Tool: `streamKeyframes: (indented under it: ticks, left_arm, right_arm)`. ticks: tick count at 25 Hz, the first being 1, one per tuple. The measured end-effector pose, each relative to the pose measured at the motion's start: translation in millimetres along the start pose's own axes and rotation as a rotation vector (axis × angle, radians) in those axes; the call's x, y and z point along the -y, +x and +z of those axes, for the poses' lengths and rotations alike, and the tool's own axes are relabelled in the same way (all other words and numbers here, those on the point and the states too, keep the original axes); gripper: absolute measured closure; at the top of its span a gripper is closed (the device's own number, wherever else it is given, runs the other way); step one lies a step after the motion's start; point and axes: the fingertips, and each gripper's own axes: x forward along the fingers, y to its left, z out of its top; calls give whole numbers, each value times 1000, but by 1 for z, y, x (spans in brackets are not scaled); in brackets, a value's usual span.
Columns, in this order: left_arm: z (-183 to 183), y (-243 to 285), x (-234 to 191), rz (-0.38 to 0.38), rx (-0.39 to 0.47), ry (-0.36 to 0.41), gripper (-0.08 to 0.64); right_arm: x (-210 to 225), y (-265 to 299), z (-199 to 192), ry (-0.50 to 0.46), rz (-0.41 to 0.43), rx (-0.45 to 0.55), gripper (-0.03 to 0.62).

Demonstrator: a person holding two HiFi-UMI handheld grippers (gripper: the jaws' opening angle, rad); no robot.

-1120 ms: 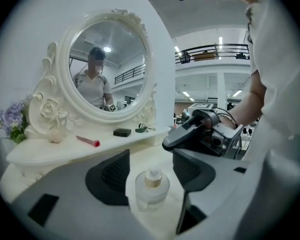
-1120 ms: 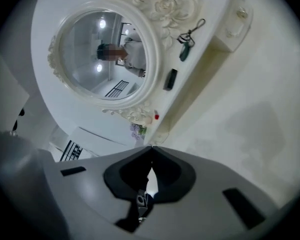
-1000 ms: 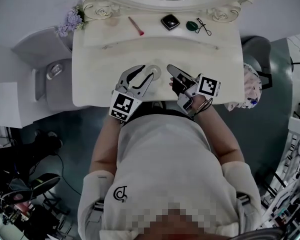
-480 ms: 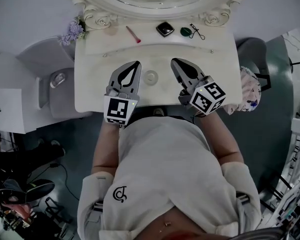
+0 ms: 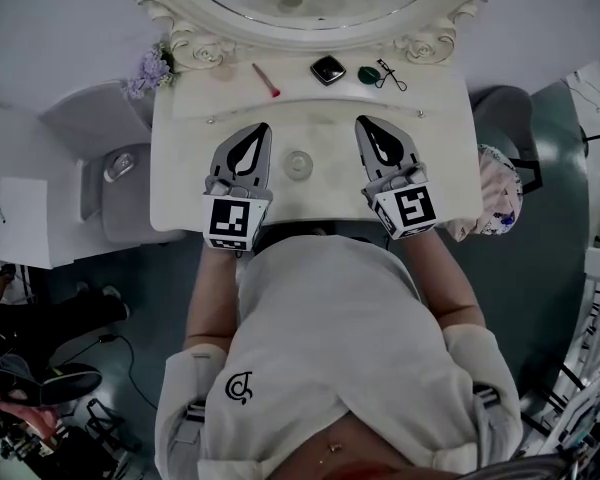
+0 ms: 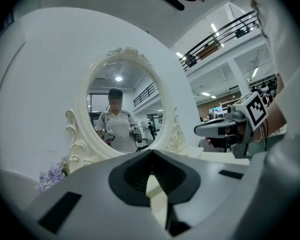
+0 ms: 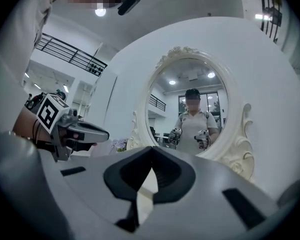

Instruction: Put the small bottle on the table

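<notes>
The small bottle (image 5: 298, 164) stands upright on the white dressing table (image 5: 440, 168), seen from above as a pale round cap. My left gripper (image 5: 261, 128) lies to its left, shut and empty, clear of the bottle. To the bottle's right my right gripper (image 5: 365, 121) is also shut and holds nothing. In the left gripper view the jaws (image 6: 151, 151) meet, with the oval mirror (image 6: 122, 109) ahead and the right gripper (image 6: 225, 128) at the side. The right gripper view shows its closed jaws (image 7: 151, 148) and the left gripper (image 7: 75, 131). Neither gripper view shows the bottle.
On the raised back shelf lie a pink stick (image 5: 266, 79), a black compact (image 5: 328, 69), a green item (image 5: 369, 74) and an eyelash curler (image 5: 391, 72). Purple flowers (image 5: 150, 68) sit at the back left corner. A grey chair (image 5: 110, 168) stands left of the table.
The left gripper was open around the bottle; it has let go, shut and drawn back to the left. The right gripper has moved off to the right. The bottle stays on the table.
</notes>
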Motion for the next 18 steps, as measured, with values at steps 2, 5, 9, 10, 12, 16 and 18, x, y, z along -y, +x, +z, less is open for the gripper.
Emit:
streamKeyframes:
  ticks: [2, 5, 9, 10, 12, 16, 18]
  left_arm:
    - [-2, 2, -2, 16, -12, 5, 548]
    - [-2, 4, 0, 12, -26, 2, 548]
    - [2, 5, 5, 3, -30, -1, 548]
    - [4, 5, 6, 4, -29, -3, 548]
    - [8, 6, 9, 1, -21, -8, 548]
    - [11, 4, 12, -5, -20, -8, 548]
    - [8, 3, 12, -1, -28, -9, 548]
  right_arm:
    - [1, -1, 5, -53, -8, 16, 584]
    - [1, -4, 10, -87, -11, 36, 584]
    - [0, -7, 15, -75, -13, 53, 586]
    - [-1, -8, 16, -70, -12, 56, 586]
    - [-2, -10, 16, -74, -10, 58, 586]
    - [-3, -12, 15, -64, -8, 58, 586]
    - [-4, -14, 16, -54, -10, 59, 586]
